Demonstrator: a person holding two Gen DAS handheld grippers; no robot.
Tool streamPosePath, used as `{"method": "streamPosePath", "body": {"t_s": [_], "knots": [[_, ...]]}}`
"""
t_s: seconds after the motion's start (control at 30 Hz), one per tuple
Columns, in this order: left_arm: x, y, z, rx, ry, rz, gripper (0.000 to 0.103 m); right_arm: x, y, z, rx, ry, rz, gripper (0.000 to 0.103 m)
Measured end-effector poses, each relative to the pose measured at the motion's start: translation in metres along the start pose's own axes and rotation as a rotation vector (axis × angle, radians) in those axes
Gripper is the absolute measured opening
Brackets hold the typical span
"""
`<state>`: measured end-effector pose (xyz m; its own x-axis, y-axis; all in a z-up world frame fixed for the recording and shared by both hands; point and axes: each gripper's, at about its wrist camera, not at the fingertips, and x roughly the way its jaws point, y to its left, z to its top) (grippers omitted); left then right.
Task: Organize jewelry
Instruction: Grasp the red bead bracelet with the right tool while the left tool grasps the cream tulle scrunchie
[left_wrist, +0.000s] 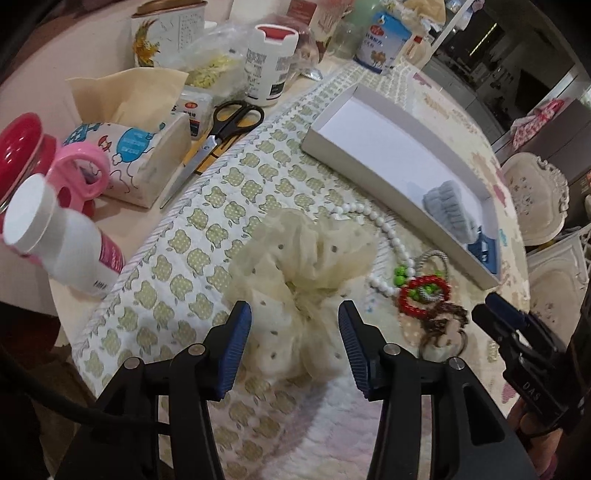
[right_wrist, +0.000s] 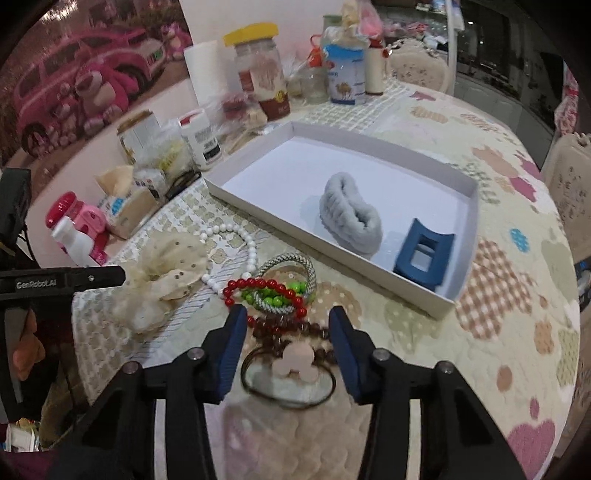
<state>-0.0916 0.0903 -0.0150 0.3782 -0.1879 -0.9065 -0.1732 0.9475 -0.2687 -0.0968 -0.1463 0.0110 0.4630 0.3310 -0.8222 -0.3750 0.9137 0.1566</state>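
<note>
Left wrist view: I'm holding my left gripper (left_wrist: 295, 314) spread wide, ribbed blue pads flanking the cream gauzy scrunchie (left_wrist: 301, 258), not pinching it. Right gripper (right_wrist: 286, 323) is also gaping, hovering over dark brown beads (right_wrist: 291, 328) and a thin hair tie with 3 pink discs (right_wrist: 295, 363). Glossy red bead ring (right_wrist: 258, 286), green beads (right_wrist: 291, 290), woven silver bangle (right_wrist: 306, 267) and white pearl strand (right_wrist: 236, 236) are lying tangled on the quilted cloth (right_wrist: 480, 350). White cardboard tray (right_wrist: 369, 146) is holding a fluffy grey scrunchie (right_wrist: 352, 218) and blue claw clip (right_wrist: 424, 254).
</note>
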Motion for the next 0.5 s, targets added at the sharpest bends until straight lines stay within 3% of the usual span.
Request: {"method": "streamPosePath", "body": {"t_s": [0.27,0.3,0.33,0.37,0.43,0.5], "knots": [[0.026,-0.003,0.007,0.039,0.043,0.035,0.048,0.046,0.008,0.015,-0.107,0.088,0.023,0.047],[0.029,-0.003,0.007,0.044,0.046,0.039,0.048,0.052,0.007,0.016,-0.114,0.102,0.026,0.041],[0.031,-0.004,0.007,0.050,0.046,0.044,0.048,0.058,0.006,0.016,-0.116,0.119,0.034,0.027],[0.032,-0.004,0.007,0.053,0.041,0.046,0.047,0.061,0.006,0.016,-0.116,0.127,0.036,0.020],[0.034,-0.004,0.006,0.061,0.033,0.058,0.021,0.064,0.004,0.014,-0.115,0.123,0.040,0.012],[0.033,-0.004,0.006,0.071,0.030,0.069,0.015,0.061,0.001,0.014,-0.098,0.118,0.060,0.007]]}}
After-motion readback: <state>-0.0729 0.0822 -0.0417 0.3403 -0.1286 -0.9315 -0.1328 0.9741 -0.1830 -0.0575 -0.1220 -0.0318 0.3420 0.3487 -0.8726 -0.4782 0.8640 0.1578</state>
